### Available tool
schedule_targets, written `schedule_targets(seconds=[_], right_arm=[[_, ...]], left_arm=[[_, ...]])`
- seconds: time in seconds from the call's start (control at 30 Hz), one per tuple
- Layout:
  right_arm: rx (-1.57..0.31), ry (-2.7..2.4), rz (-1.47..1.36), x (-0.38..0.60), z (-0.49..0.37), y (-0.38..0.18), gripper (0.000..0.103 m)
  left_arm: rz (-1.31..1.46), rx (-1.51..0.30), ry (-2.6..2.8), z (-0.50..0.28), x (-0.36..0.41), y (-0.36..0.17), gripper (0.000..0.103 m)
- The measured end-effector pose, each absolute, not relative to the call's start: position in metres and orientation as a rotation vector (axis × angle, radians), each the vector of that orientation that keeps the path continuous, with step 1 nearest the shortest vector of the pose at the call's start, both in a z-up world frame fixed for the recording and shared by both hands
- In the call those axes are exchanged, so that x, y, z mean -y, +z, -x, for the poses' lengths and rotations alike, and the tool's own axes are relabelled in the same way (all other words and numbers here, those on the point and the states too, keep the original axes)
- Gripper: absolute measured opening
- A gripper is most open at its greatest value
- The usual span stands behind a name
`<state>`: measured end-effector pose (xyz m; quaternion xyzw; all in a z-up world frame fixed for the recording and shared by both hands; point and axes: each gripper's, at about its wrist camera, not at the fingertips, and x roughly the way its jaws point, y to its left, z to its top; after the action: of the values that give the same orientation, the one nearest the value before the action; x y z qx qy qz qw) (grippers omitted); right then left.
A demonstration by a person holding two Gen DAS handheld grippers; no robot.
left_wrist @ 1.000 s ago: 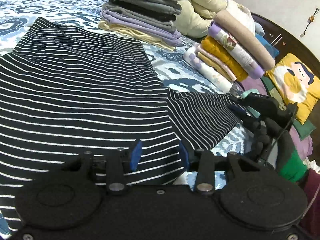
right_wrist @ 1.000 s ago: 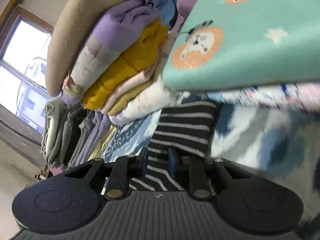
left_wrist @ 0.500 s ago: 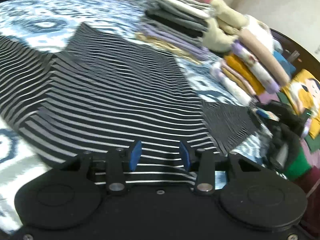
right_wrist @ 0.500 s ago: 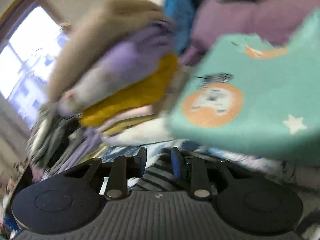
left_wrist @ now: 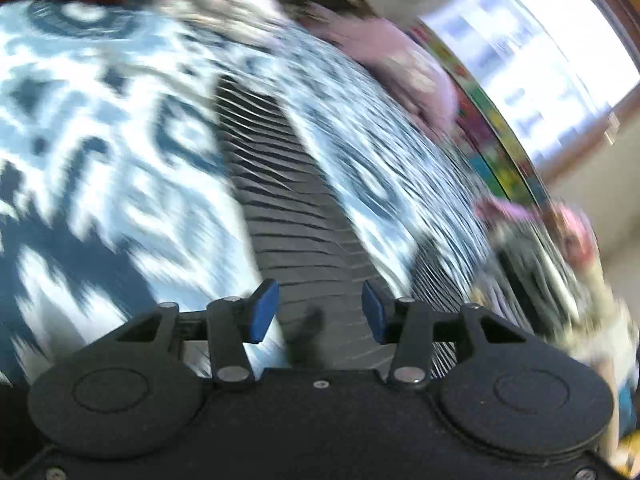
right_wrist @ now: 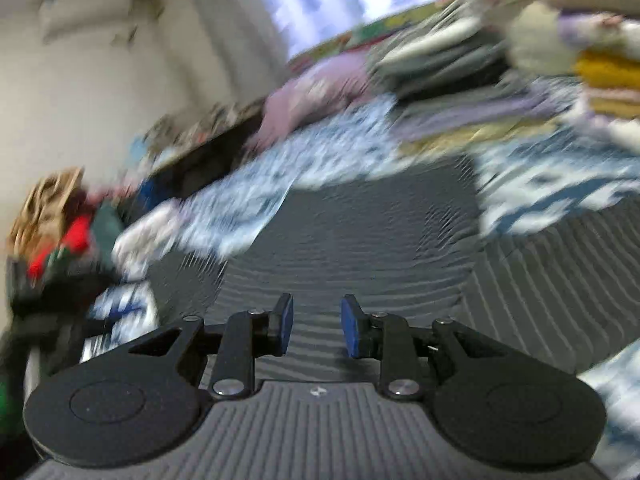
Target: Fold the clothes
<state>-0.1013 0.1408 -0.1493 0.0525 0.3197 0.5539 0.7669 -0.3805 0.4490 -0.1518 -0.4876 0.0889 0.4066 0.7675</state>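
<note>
1. On the bed (left_wrist: 120, 128), the striped top (left_wrist: 296, 216) is seen differently than a second ago: in the left wrist view a broad spread of stripes filled the frame, whereas now only a long narrow band is shown, running away from the gripper over the blue-and-white cover.
2. In the right wrist view, the pile of folded clothes (right_wrist: 460, 64) that crowded the frame a second ago is now set back at upper right, and the top is seen spread wide under the right gripper (right_wrist: 316, 330).
3. Both views are heavily smeared, so a fast swing of both hands is inferred.
4. The left gripper (left_wrist: 320, 312) is seen with its jaws opening; striped cloth lies between the blue pads, but no pinch is made on it.
5. The right gripper's jaws are held partly spread, with cloth beneath them and nothing clamped.
6. The sleeve end gripped by the right gripper a second ago is no longer held.
7. It is judged that one fold has been laid and let go, and that new grip points are being sought for the next fold; whether the edges lie even cannot be told through the blur.
</note>
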Motion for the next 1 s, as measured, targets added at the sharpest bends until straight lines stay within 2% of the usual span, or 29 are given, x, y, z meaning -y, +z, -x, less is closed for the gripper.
schedule_targets(seconds=[0.17,0.27,0.47,0.7,0.93,1.0], right_arm=[[-0.658,1.285,0.153,-0.168,0.155,-0.161,0.029],[-0.567,1.29,0.259,-0.177,0.181,-0.148,0.03],[-0.349,1.347,0.53,-0.234,0.247,-0.125,0.039],[-0.163,1.328,0.879,-0.303,0.298,-0.154,0.04],[-0.188,1.253,0.874,-0.313,0.292,-0.159,0.035],[-0.182,1.244,0.868,-0.313,0.293,-0.161,0.035]], left_arm=[[1.185,-0.153,0.915,0.392,-0.482,-0.172,0.045],[1.182,-0.143,0.895,0.392,-0.487,-0.174,0.046],[1.217,-0.08,0.888,0.394,-0.509,-0.181,0.046],[1.211,-0.021,0.92,0.398,-0.543,-0.182,0.046],[1.246,0.032,0.916,0.406,-0.587,-0.184,0.045],[1.242,0.029,0.914,0.403,-0.597,-0.185,0.042]])
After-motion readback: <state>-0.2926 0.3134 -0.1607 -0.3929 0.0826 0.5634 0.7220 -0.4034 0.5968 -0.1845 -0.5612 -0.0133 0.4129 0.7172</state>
